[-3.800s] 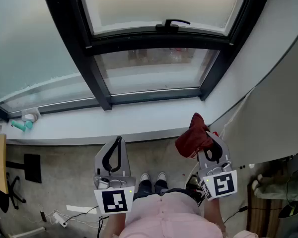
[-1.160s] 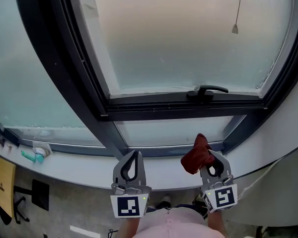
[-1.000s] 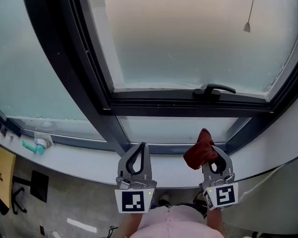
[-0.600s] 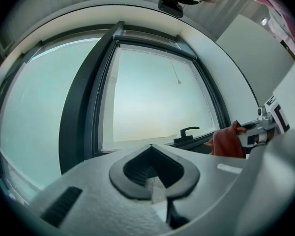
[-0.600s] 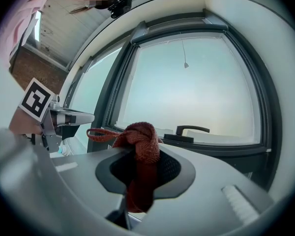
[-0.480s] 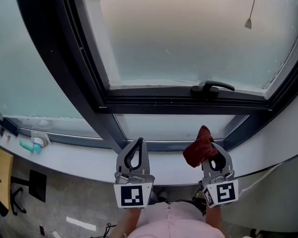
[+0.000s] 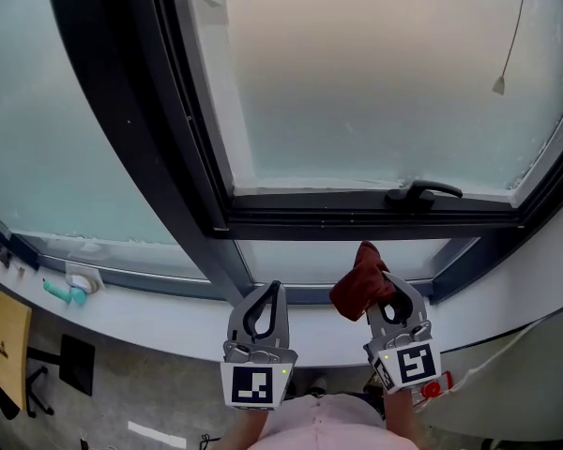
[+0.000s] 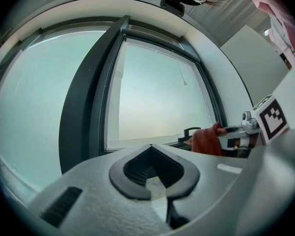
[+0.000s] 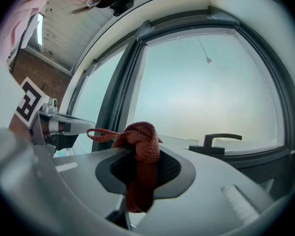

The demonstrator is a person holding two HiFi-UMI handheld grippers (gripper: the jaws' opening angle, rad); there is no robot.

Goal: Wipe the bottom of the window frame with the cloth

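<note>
1. Two hand-held grippers are raised side by side over a smooth white sill [image 7: 150, 312], below a dark window frame [image 7: 169, 157]. Bare sill runs off to the left and right of them.
2. The right hand-held gripper [image 7: 383, 291] is clenched on a rust-red cloth [image 7: 359, 284]. The cloth is a coarse woven bunch knotted above the jaws, with a loose loop of thread sticking out to one side.
3. The cloth hangs in front of the narrow lower pane [image 7: 310, 259], near the frame's bottom rail [image 7: 305, 295]. Whether it touches the rail cannot be told.
4. The left hand-held gripper [image 7: 268, 293] is closed on nothing, its black ribbed pads meeting at the tips around a teardrop-shaped gap. It sits just beside the right one, apart from the cloth.
5. Above them, a black lever handle [image 7: 422, 193] sits on the horizontal bar between the frosted glass [image 7: 375, 82] and the lower pane. A thin cord [image 7: 498, 85] with a small weight hangs before the glass.
6. A teal object [image 7: 61, 292] lies on the sill well to the left, close to the frame.
</note>
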